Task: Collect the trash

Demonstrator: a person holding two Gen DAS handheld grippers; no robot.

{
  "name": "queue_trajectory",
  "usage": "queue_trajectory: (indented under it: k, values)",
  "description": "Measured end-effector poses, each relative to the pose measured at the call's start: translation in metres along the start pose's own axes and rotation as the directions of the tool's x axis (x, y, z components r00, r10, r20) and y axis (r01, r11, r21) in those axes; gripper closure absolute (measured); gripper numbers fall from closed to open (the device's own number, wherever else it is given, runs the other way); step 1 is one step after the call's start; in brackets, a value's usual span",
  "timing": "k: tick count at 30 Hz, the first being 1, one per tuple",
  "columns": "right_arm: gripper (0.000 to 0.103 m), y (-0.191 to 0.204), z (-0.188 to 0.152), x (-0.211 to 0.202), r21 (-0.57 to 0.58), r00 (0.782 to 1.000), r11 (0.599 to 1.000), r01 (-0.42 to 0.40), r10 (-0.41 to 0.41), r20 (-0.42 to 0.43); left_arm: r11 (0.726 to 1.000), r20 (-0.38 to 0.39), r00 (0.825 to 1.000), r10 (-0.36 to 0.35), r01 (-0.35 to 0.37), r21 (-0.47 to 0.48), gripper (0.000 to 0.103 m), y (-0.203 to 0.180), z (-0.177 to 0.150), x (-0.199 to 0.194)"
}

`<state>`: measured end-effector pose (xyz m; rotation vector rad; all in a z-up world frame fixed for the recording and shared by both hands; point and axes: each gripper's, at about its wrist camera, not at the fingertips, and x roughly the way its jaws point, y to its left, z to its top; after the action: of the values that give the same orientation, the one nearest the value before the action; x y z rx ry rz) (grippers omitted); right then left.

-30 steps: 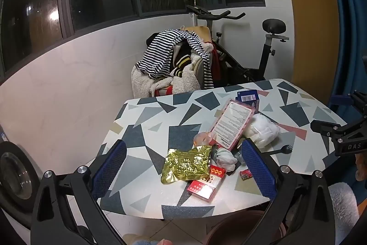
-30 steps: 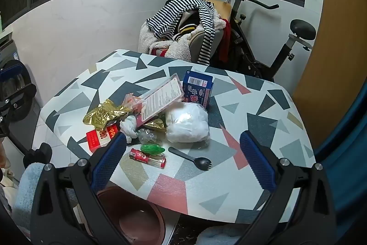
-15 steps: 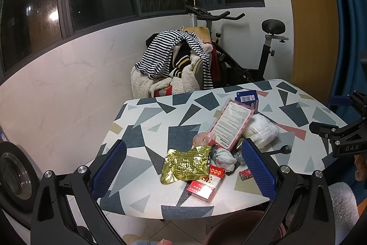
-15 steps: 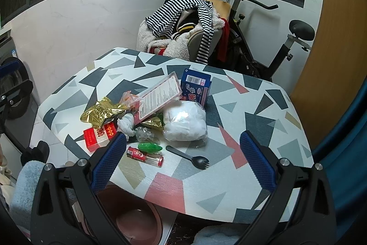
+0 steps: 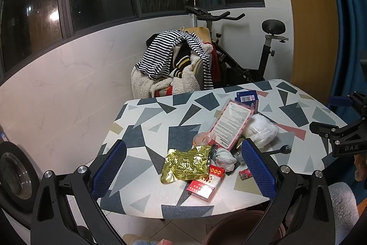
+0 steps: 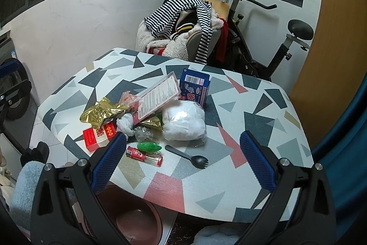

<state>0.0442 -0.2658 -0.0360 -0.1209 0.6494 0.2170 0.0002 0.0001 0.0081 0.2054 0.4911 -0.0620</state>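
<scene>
A: Dim room, dark windows, an exercise bike (image 6: 270, 38) and a chair heaped with clothes (image 6: 183, 24) behind a table (image 6: 263, 130) patterned in grey, white and pink triangles. Anything collected?

B: Nothing, judging by the pile. All trash on the table, bunched toward the near left edge in the right wrist view. A brownish bin (image 6: 135, 219) on the floor under that edge, apparently empty.

A: Biggest to smallest?

B: White plastic bag (image 6: 183, 123) in the middle; pink flat pack (image 6: 160, 93) propped over the heap, leaning toward the blue box (image 6: 195, 88) behind; crumpled gold foil pouch (image 5: 185, 162) at the left; red cigarette box (image 5: 204, 183) just beside it, nearest the edge. Then a crumpled tissue (image 6: 125, 124), a clear wrapper (image 6: 144, 132), a black spork (image 6: 188, 156) lying apart, a green piece (image 6: 149, 146) touching a small red tube (image 6: 144, 155).

A: Grippers?

B: Left gripper (image 5: 183, 169) spread wide, fingers (image 5: 107, 169) empty, hovering short of the gold pouch. Right gripper (image 6: 182, 157) likewise spread, gripping nothing, held above the near edge with the spork between its tips in view.

A: So left to do?

B: Everything, seemingly: each piece yet to be picked and dropped in the bin.
</scene>
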Motion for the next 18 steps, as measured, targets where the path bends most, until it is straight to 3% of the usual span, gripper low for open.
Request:
queue_trajectory:
  k: [18]
  values:
    - [0.006,0.0008,-0.001,0.0004,-0.003,1.0,1.0,0.002,-0.002,-0.002,1.0,0.0,1.0,-0.002,0.002,-0.001,0.005,-0.003,0.004,-0.002]
